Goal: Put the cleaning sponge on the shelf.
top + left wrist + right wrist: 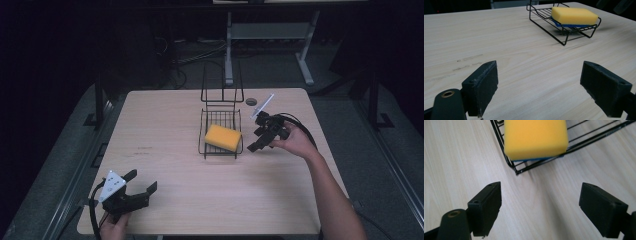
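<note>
Two grippers we hold with fingers spread wide and empty: the right gripper (256, 142) hovers just beside the rack (220, 148) where the sponge (223, 137) lies, the left gripper (141, 181) well apart at the table (165, 120) edge.

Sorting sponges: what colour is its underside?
Blue under the yellow sponge, best in the left gripper view.

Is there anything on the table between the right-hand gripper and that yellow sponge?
Only the wire rack's black rim and bare tabletop. The right gripper view shows the sponge lying in the rack ahead of the open jaws.
</note>
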The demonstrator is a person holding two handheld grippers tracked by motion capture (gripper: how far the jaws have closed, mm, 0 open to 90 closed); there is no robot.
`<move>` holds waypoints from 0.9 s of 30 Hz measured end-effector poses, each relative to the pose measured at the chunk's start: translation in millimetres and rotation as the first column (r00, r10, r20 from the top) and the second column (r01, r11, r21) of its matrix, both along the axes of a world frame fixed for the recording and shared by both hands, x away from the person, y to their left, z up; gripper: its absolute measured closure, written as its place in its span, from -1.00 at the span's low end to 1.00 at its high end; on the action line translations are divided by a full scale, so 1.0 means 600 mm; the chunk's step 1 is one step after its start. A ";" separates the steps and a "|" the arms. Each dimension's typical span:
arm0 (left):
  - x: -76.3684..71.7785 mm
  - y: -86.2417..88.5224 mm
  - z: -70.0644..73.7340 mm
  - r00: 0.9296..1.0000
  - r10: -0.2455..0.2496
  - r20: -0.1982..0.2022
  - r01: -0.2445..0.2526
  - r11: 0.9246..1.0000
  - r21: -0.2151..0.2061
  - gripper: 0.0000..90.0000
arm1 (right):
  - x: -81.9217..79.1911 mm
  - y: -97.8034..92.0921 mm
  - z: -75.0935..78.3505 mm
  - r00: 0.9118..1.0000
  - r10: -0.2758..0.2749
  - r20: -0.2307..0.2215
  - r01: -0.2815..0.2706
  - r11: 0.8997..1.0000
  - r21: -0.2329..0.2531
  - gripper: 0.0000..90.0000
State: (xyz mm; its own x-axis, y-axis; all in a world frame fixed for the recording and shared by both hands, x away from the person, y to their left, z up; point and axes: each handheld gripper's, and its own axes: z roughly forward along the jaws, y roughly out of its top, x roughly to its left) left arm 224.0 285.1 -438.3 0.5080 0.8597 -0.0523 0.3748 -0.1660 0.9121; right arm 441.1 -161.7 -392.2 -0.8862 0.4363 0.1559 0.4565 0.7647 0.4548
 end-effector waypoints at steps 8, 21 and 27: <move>0.001 -0.003 0.000 1.000 -0.010 0.002 0.010 1.000 0.009 -0.69 | -0.018 -0.025 -0.008 1.000 -0.021 0.006 0.022 1.000 -0.013 -0.61; -0.001 -0.004 0.000 1.000 -0.010 0.005 0.010 1.000 0.008 -0.69 | -0.069 -0.064 -0.029 0.999 -0.038 0.000 0.038 0.999 -0.035 -0.60; -0.001 -0.005 0.000 1.000 -0.011 0.007 0.011 1.000 0.011 -0.69 | -0.089 -0.085 -0.034 0.999 -0.048 0.000 0.048 0.999 -0.026 -0.60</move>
State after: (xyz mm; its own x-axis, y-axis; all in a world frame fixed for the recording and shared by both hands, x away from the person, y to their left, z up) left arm 223.4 282.3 -438.3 0.5178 0.8546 -0.0394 0.3664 -0.1799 0.9129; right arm 387.6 -212.6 -412.5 -0.8643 0.4820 0.1439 0.4928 0.7539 0.4346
